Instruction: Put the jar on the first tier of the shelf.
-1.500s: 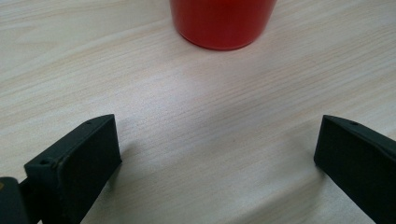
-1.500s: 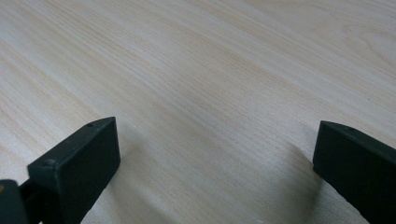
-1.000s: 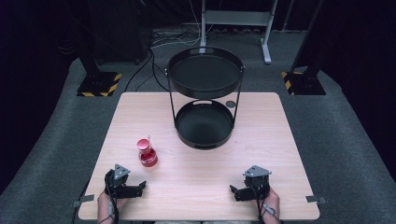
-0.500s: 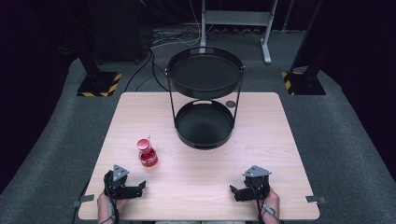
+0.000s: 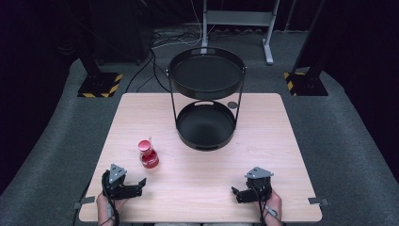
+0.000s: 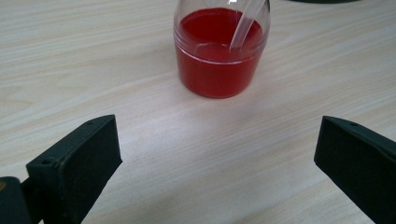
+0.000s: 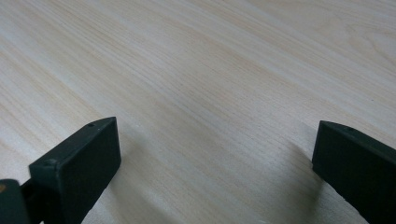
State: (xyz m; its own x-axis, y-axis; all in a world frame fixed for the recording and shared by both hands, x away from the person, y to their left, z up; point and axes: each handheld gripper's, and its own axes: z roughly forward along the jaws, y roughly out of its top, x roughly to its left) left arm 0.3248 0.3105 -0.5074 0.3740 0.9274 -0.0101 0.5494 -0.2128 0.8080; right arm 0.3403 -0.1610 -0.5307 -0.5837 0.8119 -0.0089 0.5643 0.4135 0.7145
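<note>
Left gripper rests near the table's front edge, jaws spread wide and empty; the flask of red liquid stands just ahead. Right gripper likewise gapes over bare wood, black two-tier tray stand beyond

We see a lab or recording studio, not a home. A bare wooden table stands on grey carpet against black surroundings. Stand bases edged with yellow-and-black hazard tape flank it, cables trail over the floor behind, and a grey metal frame rises at the back.
</note>
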